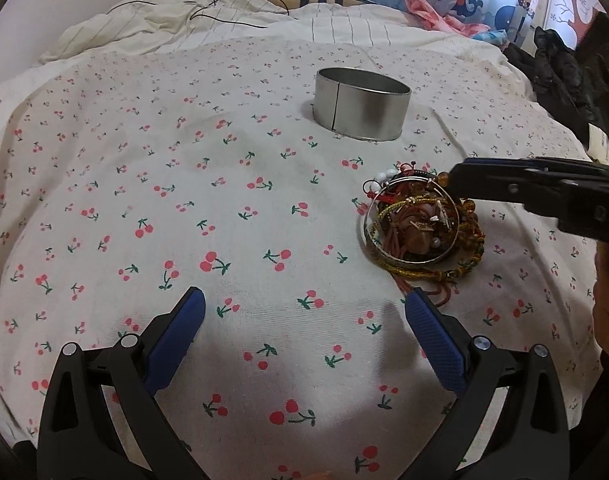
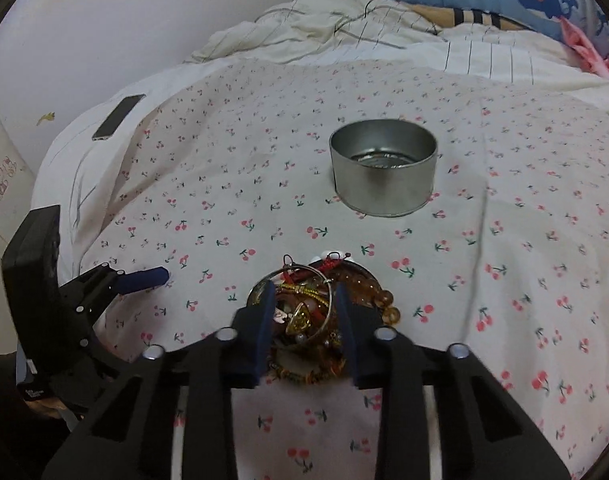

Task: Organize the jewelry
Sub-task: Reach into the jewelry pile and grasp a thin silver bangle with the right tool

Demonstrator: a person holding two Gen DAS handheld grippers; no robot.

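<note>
- The right gripper (image 2: 304,304) has its jaws narrowed around a tangled pile of jewelry (image 2: 316,316) on the cherry-print bedspread (image 1: 224,208); a firm pinch cannot be confirmed.
- The left gripper (image 1: 304,320) hovers nearby, jaws spread and empty.
- Best practice: secure one bangle (image 2: 310,300), lift slowly, then carry it to the metal tin (image 2: 384,172).

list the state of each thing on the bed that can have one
metal tin: upright, lid off, nothing inside
jewelry pile: tangled heap on the cherry-print sheet, outside the tin
left gripper: fingers wide apart, nothing between them
right gripper: fingers narrowed around the pile's bangles; grip unclear
phone: lying flat, screen dark
</note>
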